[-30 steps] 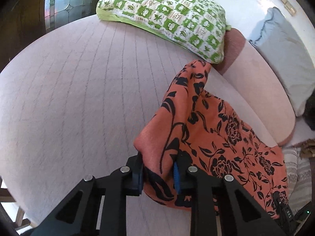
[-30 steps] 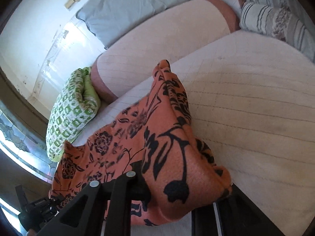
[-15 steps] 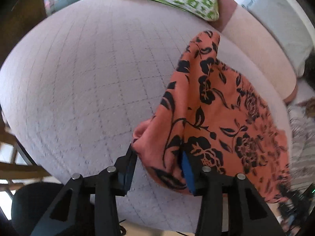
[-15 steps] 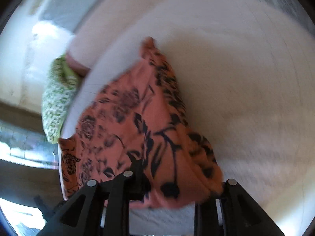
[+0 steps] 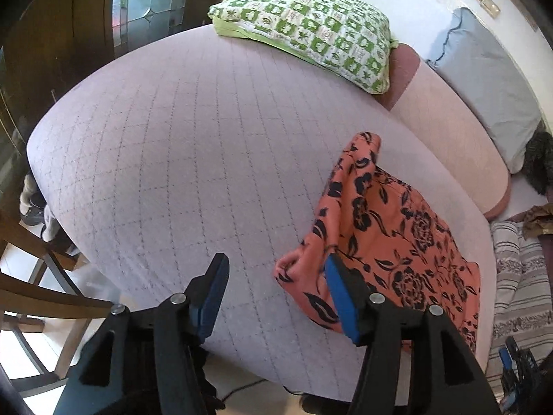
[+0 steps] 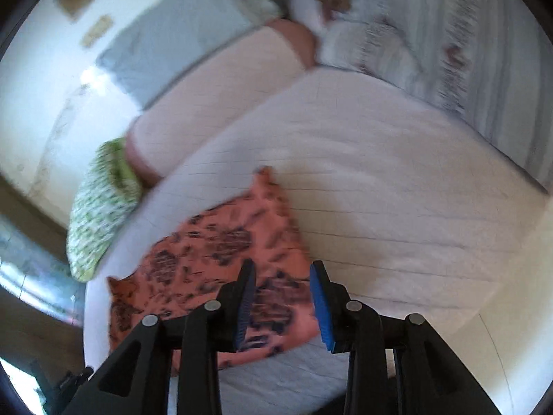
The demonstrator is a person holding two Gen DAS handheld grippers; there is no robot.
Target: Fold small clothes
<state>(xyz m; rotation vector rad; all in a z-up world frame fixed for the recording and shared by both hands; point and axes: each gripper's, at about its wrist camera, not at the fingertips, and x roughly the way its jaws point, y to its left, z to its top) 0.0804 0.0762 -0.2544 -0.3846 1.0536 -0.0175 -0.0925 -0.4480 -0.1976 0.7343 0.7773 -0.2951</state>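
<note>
An orange garment with black flowers [image 5: 387, 235] lies folded on the pale quilted mattress [image 5: 172, 159]. It also shows in the blurred right wrist view [image 6: 221, 252]. My left gripper [image 5: 276, 280] is open and empty, with its right finger beside the garment's near left corner. My right gripper [image 6: 281, 290] is open and empty above the garment's near right corner.
A green checked pillow [image 5: 311, 31] lies at the mattress's far end. A pink bolster [image 5: 456, 145] and a grey pillow [image 5: 490, 79] lie along the wall. A striped blanket [image 6: 466, 45] lies on the right. A wooden chair [image 5: 41, 276] stands off the mattress's left edge.
Both grippers have let go of the garment and opened. The garment dropped flat onto the mattress. Both grippers pulled back from it.
</note>
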